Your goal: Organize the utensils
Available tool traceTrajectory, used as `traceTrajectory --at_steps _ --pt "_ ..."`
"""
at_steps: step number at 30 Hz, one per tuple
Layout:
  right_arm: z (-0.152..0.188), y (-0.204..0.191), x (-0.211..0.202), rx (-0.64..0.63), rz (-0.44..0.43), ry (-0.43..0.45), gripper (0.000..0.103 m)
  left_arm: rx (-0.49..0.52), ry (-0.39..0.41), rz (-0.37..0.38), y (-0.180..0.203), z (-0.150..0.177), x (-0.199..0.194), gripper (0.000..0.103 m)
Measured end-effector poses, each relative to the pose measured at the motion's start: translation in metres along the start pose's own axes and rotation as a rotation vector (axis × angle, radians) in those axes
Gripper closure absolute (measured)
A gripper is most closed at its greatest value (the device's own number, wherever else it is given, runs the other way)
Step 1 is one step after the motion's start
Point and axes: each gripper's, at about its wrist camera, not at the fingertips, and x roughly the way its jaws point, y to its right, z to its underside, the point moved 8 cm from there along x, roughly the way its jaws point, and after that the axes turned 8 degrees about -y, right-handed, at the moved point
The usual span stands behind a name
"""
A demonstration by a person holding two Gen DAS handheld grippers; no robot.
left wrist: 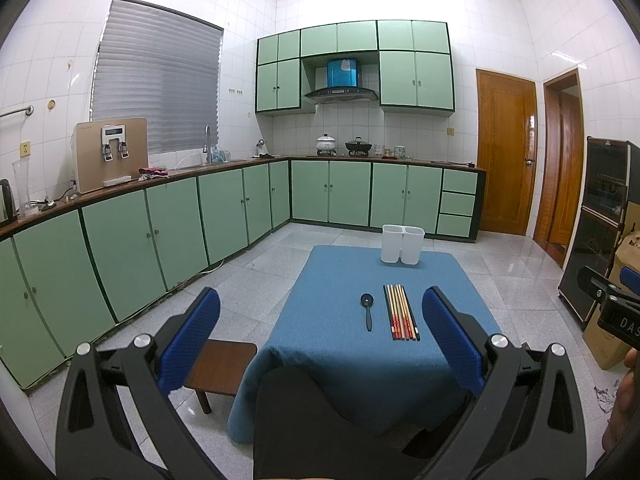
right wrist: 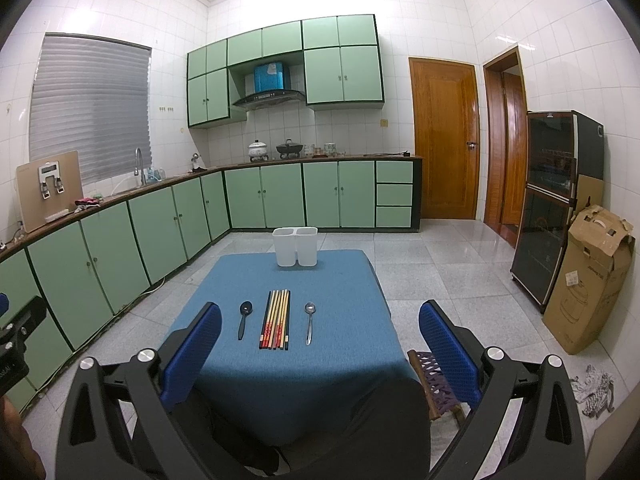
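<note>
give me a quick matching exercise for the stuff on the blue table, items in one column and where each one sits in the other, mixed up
Items:
1. black spoon
2. chopsticks
3. metal spoon
4. white holder

Places, seen from the right wrist view:
A. far end of the table
B. right of the chopsticks
C. left of the chopsticks
D. in a row between the two spoons

Pairs: 1-C, 2-D, 3-B, 4-A

Matt blue tablecloth [right wrist: 288,360], shiny metal spoon [right wrist: 309,320], white plastic holder [right wrist: 296,246]
</note>
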Motion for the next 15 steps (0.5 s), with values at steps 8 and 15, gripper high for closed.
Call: traceTrajectory --at_steps 8,15 --pt "0.009 0.001 0.005 0.003 0.000 -0.014 0.006 0.003 -0.028 0.006 0.005 0.010 0.014 0.005" --pt "0.017 0.004 0.017 0.004 0.005 -0.038 0.006 0.007 -0.051 0.005 0.008 0.014 0.022 0.005"
